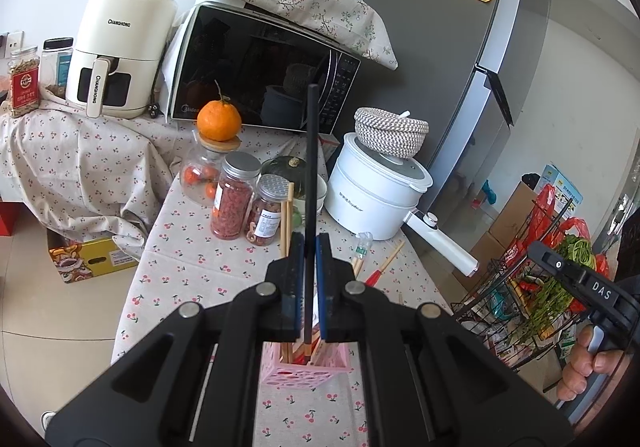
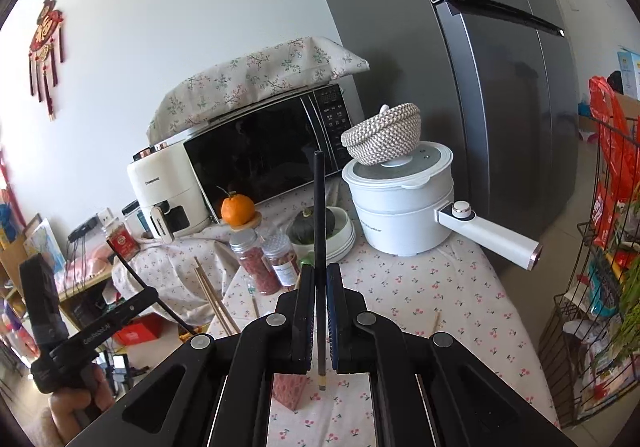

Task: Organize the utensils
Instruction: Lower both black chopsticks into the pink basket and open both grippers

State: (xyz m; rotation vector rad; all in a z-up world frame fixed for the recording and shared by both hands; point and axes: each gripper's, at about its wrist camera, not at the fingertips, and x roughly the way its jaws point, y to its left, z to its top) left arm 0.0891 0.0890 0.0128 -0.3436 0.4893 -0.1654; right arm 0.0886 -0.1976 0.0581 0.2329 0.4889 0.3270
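Presently each gripper, left [image 1: 307, 247] and right [image 2: 319, 277], is clenched on a black chopstick [image 1: 310, 167], the left's above the pink holder [image 1: 306, 369].

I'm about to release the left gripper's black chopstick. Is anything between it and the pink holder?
Nothing visible blocks it. The left gripper holds the black chopstick upright directly over the pink holder, its lower end already at the opening. The wooden chopsticks standing inside take up part of that opening but leave a gap.
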